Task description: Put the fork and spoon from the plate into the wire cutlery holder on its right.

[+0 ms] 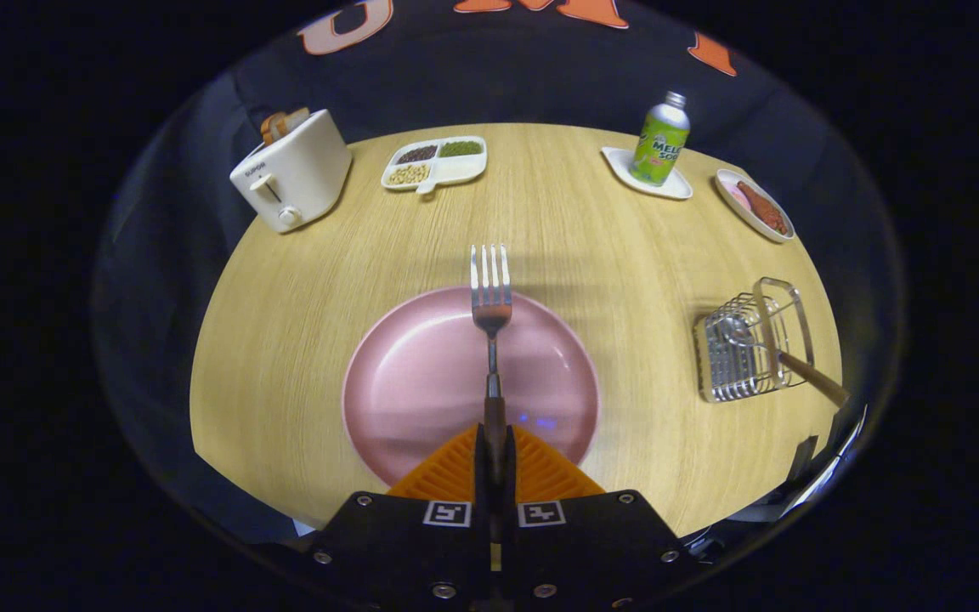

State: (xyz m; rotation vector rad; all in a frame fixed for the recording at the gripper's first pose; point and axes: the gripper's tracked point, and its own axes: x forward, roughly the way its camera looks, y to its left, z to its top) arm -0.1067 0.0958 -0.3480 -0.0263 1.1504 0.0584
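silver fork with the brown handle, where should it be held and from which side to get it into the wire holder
By its handle end, as now: the gripper is shut on the brown handle of the silver fork from behind, tines pointing forward above the round pink plate. The slim straight handle fits between the fingers and leaves the tines free for the wire cutlery holder.

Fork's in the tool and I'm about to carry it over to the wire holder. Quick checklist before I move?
1. Tool shut on the fork handle: ok.
2. Fork lifted clear of the pink plate: cannot tell.
3. Spoon already in the wire cutlery holder: ok.
4. Room left in the holder beside the spoon: ok.
5. Table between plate and holder bare: ok.
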